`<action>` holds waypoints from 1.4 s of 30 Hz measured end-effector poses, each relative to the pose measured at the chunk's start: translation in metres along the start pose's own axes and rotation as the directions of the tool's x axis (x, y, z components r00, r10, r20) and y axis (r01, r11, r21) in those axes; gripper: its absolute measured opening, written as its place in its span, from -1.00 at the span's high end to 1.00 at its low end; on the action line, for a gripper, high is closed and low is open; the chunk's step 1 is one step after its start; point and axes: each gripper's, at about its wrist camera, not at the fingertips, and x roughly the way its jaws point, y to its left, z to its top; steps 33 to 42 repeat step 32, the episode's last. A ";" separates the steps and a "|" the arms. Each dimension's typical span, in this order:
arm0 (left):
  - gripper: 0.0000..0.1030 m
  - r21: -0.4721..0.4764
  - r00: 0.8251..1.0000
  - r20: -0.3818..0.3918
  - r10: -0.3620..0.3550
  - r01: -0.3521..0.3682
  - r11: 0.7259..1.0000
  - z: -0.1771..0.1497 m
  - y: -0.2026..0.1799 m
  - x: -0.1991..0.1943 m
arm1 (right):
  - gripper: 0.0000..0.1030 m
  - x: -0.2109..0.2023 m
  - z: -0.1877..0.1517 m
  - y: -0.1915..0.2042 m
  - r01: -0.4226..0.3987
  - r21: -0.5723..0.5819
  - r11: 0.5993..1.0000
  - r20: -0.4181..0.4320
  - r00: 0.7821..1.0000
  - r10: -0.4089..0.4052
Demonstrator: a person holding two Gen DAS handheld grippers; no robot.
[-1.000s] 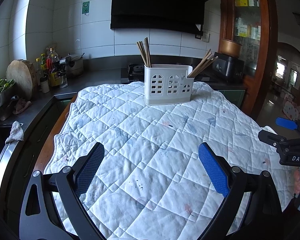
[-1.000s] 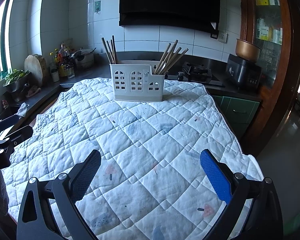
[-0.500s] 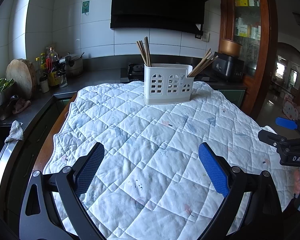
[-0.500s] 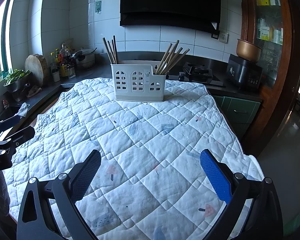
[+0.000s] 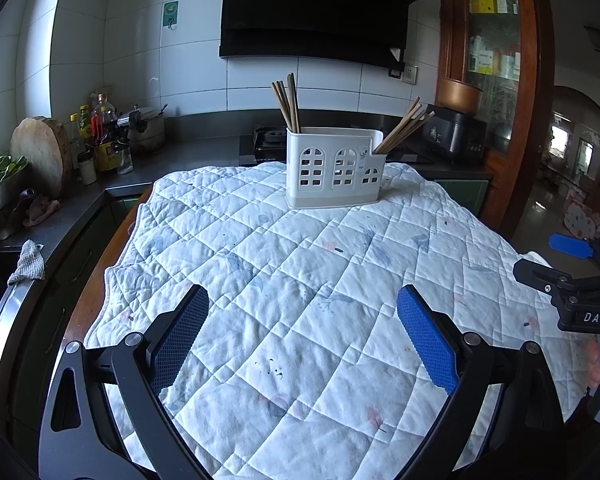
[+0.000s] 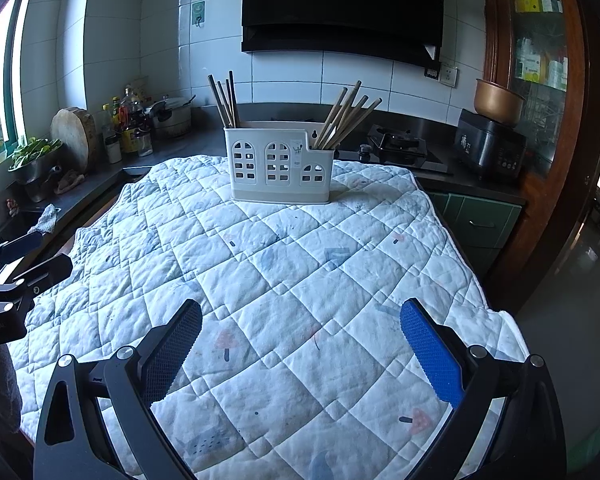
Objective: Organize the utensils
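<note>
A white utensil holder (image 5: pixel 334 168) (image 6: pixel 281 164) with arched cut-outs stands at the far end of the quilted table cover (image 5: pixel 300 280) (image 6: pixel 284 280). Brown chopsticks stand upright in its left compartment (image 5: pixel 286 102) (image 6: pixel 224 100), and another bunch leans right from its low right compartment (image 5: pixel 404 126) (image 6: pixel 346 116). My left gripper (image 5: pixel 302 304) is open and holds nothing, well short of the holder. My right gripper (image 6: pixel 300 318) is open too, also far from the holder. Each gripper shows at the edge of the other's view.
A dark counter runs along the left and back, carrying a wooden chopping board (image 5: pixel 40 152), bottles (image 5: pixel 100 136), a pot (image 5: pixel 146 132), a bowl of greens (image 6: pixel 34 156) and a stove (image 6: pixel 400 148). A rice cooker (image 6: pixel 492 148) and a wooden cabinet (image 5: pixel 496 60) stand at right.
The right wrist view has drifted slightly toward the holder. The left gripper has barely moved, and both stay open.
</note>
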 end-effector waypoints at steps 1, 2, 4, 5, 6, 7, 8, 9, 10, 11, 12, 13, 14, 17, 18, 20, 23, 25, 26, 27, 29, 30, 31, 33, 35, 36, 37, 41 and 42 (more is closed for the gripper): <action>-0.83 0.000 1.000 0.000 0.001 -0.001 1.000 0.000 0.000 0.000 | -0.87 0.000 0.000 0.000 -0.002 0.001 1.000 -0.001 1.000 0.002; -0.83 0.000 1.000 -0.001 0.000 0.000 1.000 0.001 0.000 0.000 | -0.87 0.000 0.000 0.000 -0.003 0.001 1.000 -0.001 1.000 0.003; -0.83 0.000 1.000 0.000 -0.001 0.001 1.000 0.000 0.000 0.000 | -0.87 0.000 0.000 0.001 -0.002 0.000 1.000 0.000 1.000 0.002; -0.83 0.001 1.000 0.002 -0.001 0.001 1.000 0.000 0.000 -0.001 | -0.87 0.000 0.000 0.001 -0.004 0.001 1.000 -0.001 1.000 0.004; -0.83 0.002 1.000 0.000 -0.001 0.001 1.000 0.001 0.000 0.000 | -0.87 0.000 0.000 0.001 -0.005 0.001 1.000 -0.002 1.000 0.005; -0.83 0.003 1.000 -0.001 -0.002 0.002 1.000 0.000 0.000 0.000 | -0.87 0.000 0.000 0.001 -0.003 0.000 1.000 -0.002 1.000 0.003; -0.83 0.003 1.000 0.000 -0.003 0.003 1.000 0.000 -0.001 0.000 | -0.87 0.000 0.000 0.002 -0.002 -0.001 1.000 -0.002 1.000 0.002; -0.83 0.003 1.000 0.000 -0.004 0.004 1.000 0.000 -0.001 0.000 | -0.87 0.000 0.000 0.002 -0.004 -0.001 1.000 -0.003 1.000 0.004; -0.83 0.004 1.000 -0.001 -0.006 0.006 1.000 0.000 -0.001 0.000 | -0.87 0.000 0.000 0.002 -0.006 -0.001 1.000 -0.003 1.000 0.006; -0.83 0.004 1.000 -0.002 -0.006 0.006 1.000 0.000 -0.001 0.000 | -0.87 0.000 0.000 0.002 -0.005 -0.001 1.000 -0.003 1.000 0.005; -0.83 0.005 1.000 -0.001 -0.009 0.009 1.000 0.001 -0.002 0.000 | -0.87 0.000 0.000 0.002 -0.003 -0.002 1.000 -0.002 1.000 0.003; -0.83 0.005 1.000 0.003 -0.013 0.013 1.000 0.001 -0.002 0.000 | -0.87 0.000 0.000 0.002 -0.004 -0.002 1.000 -0.001 1.000 0.004; -0.83 0.005 1.000 0.007 -0.015 0.015 1.000 0.001 -0.002 -0.001 | -0.87 0.000 0.000 0.002 -0.006 -0.002 1.000 -0.001 1.000 0.006; -0.83 0.011 1.000 0.015 -0.014 0.014 1.000 0.000 -0.004 -0.002 | -0.87 0.000 -0.001 0.002 -0.006 -0.004 1.000 -0.001 1.000 0.006; -0.83 0.014 1.000 0.017 -0.012 0.012 1.000 0.000 -0.004 -0.003 | -0.87 0.000 0.000 0.002 -0.005 -0.003 1.000 -0.002 1.000 0.005; -0.83 0.015 1.000 0.021 -0.003 0.003 1.000 0.001 -0.004 -0.003 | -0.87 0.000 -0.001 0.002 -0.006 -0.001 1.000 -0.002 1.000 0.006; -0.83 0.011 1.000 0.017 -0.011 0.011 1.000 0.001 -0.003 -0.003 | -0.87 0.000 0.000 0.002 -0.006 -0.003 1.000 -0.002 1.000 0.006; -0.83 0.005 1.000 0.014 -0.011 0.011 1.000 0.001 -0.002 -0.003 | -0.87 0.000 0.000 0.003 -0.008 -0.002 1.000 -0.002 1.000 0.008; -0.83 0.003 1.000 0.012 -0.012 0.012 1.000 0.001 -0.002 -0.003 | -0.87 0.000 0.000 0.002 -0.009 -0.003 1.000 -0.001 1.000 0.009; -0.83 0.002 1.000 0.011 -0.013 0.013 1.000 0.001 -0.002 -0.003 | -0.87 0.000 0.000 0.003 -0.008 -0.003 1.000 -0.001 1.000 0.008; -0.83 0.005 1.000 0.014 -0.016 0.016 1.000 0.002 -0.003 -0.003 | -0.87 0.001 0.000 0.003 -0.009 -0.003 1.000 -0.001 1.000 0.009; -0.83 0.006 1.000 0.014 -0.017 0.017 1.000 0.001 -0.002 -0.003 | -0.87 0.001 0.000 0.002 -0.011 -0.003 1.000 -0.002 1.000 0.011; -0.83 0.008 1.000 0.014 -0.017 0.017 1.000 0.001 -0.003 -0.003 | -0.87 0.001 0.000 0.002 -0.011 -0.003 1.000 -0.002 1.000 0.011; -0.83 0.009 1.000 0.013 -0.019 0.019 1.000 0.001 -0.002 -0.002 | -0.87 0.001 0.000 0.003 -0.011 -0.004 1.000 -0.002 1.000 0.011; -0.83 0.009 1.000 0.013 -0.019 0.019 1.000 0.001 -0.002 -0.002 | -0.87 0.001 0.000 0.003 -0.011 -0.004 1.000 -0.002 1.000 0.011; -0.83 0.009 1.000 0.013 -0.019 0.019 1.000 0.001 -0.002 -0.002 | -0.87 0.001 0.000 0.003 -0.011 -0.004 1.000 -0.002 1.000 0.011; -0.83 0.009 1.000 0.013 -0.019 0.019 1.000 0.001 -0.002 -0.002 | -0.87 0.001 0.000 0.003 -0.011 -0.004 1.000 -0.002 1.000 0.011; -0.83 0.009 1.000 0.013 -0.019 0.019 1.000 0.001 -0.002 -0.002 | -0.87 0.001 0.000 0.003 -0.011 -0.004 1.000 -0.002 1.000 0.011; -0.83 0.009 1.000 0.013 -0.019 0.019 1.000 0.001 -0.002 -0.002 | -0.87 0.001 0.000 0.003 -0.011 -0.004 1.000 -0.002 1.000 0.011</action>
